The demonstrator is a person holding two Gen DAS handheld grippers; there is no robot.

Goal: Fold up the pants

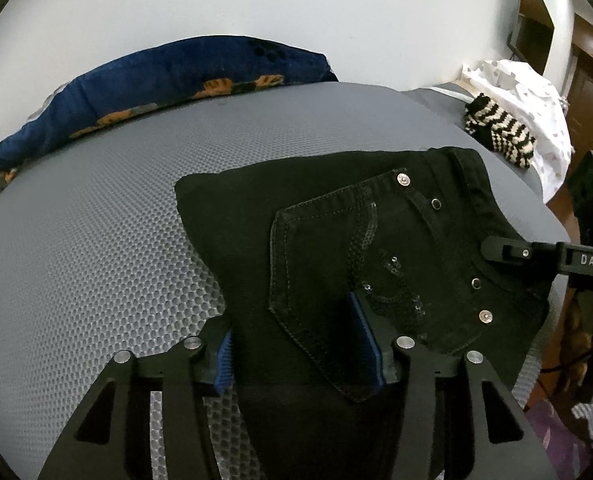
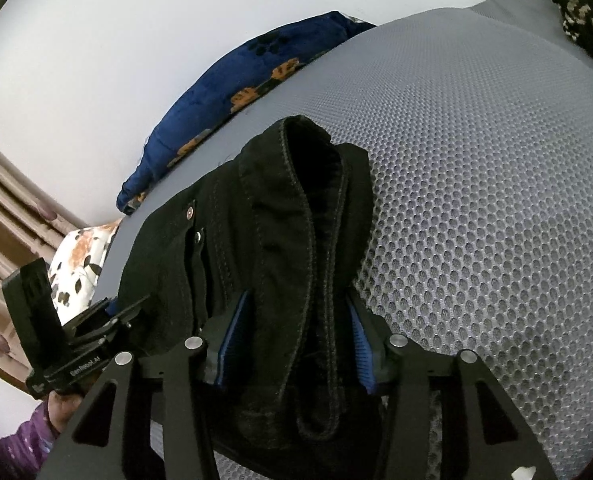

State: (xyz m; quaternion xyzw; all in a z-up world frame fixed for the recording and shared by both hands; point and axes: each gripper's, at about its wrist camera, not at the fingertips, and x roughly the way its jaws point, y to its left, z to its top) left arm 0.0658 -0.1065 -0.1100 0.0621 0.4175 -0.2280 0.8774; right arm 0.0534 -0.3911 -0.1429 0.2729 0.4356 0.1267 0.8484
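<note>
The black pants (image 1: 336,240) lie folded on the grey mesh mattress (image 1: 96,220), back pocket with studs facing up. My left gripper (image 1: 300,344) is closed on the near edge of the pants, cloth between its blue pads (image 1: 224,364). My right gripper (image 2: 296,340) is closed on the waistband end of the pants (image 2: 288,220), thick folded cloth bunched between its blue pads (image 2: 362,344). The right gripper also shows in the left wrist view (image 1: 536,256) at the pants' right edge. The left gripper shows in the right wrist view (image 2: 96,320) at the left.
A blue paw-print blanket (image 1: 144,88) lies along the wall at the back. A black-and-white striped knit (image 1: 500,132) and a white spotted cloth (image 1: 536,100) sit at the mattress's far right. A floral pillow (image 2: 80,264) lies at the left edge.
</note>
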